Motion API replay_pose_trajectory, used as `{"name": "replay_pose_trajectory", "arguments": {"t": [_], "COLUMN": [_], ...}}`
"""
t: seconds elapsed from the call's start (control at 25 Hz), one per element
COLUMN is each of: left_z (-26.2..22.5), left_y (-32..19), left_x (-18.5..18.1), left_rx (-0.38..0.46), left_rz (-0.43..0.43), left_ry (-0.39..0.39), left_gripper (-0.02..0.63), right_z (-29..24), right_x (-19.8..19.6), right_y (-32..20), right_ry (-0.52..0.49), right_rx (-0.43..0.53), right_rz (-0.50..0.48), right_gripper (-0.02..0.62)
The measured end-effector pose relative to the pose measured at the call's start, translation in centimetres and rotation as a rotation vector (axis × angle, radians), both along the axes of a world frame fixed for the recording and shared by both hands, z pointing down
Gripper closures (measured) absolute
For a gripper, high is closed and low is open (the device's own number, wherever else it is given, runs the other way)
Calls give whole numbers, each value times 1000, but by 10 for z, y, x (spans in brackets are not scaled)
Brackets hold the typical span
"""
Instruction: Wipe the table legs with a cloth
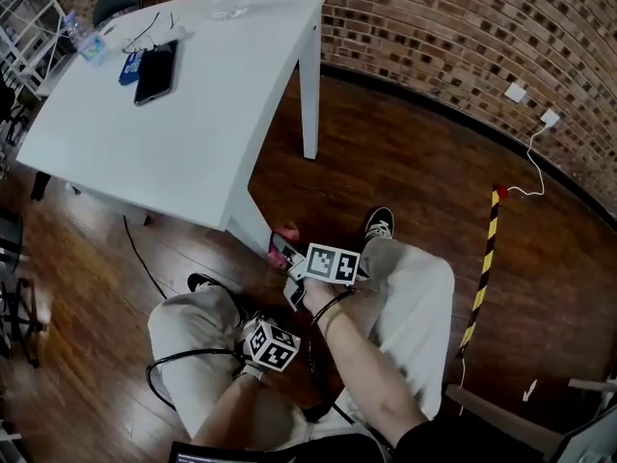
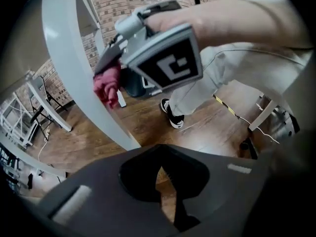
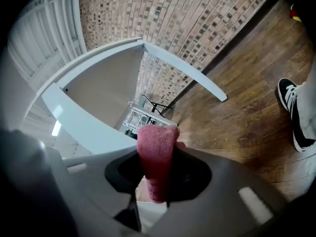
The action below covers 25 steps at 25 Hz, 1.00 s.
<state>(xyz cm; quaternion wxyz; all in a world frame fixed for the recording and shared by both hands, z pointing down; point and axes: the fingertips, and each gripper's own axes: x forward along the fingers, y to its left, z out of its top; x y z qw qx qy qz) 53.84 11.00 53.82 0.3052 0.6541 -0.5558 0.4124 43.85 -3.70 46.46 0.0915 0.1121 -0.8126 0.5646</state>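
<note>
A white table stands over a wooden floor. Its near leg slants down in front of the person's knees. My right gripper is shut on a pink cloth and holds it against that leg. From the left gripper view the cloth touches the leg's side. My left gripper hangs lower, by the left knee, shut with nothing between its jaws. A second leg stands further back.
A phone, a blue item and two water bottles lie on the tabletop. The person's shoes rest on the floor beside the leg. A yellow-black strip crosses the floor at right. A brick wall curves behind.
</note>
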Motion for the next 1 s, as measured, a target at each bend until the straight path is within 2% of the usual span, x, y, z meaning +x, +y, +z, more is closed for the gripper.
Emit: {"name": "replay_pose_trajectory", "arguments": {"t": [0.2, 0.48, 0.64, 0.84, 1.0], "left_z": [-11, -11, -8, -2, -1], "left_y": [-18, -21, -19, -21, -28], "left_x": [5, 23, 25, 32, 34], "left_rx": [49, 65, 51, 34, 23], "left_rz": [-6, 23, 21, 49, 64], "left_ry": [15, 38, 26, 28, 13], "left_gripper": [603, 603, 603, 603, 603], "right_z": [-79, -155, -200, -257, -276], "right_x": [2, 4, 11, 14, 16], "right_y": [-2, -6, -7, -6, -5], "right_ry": [-119, -207, -263, -380, -397], "right_rx": [45, 132, 194, 291, 367], "right_rz": [20, 57, 78, 77, 64], "right_gripper": [491, 491, 490, 491, 491]}}
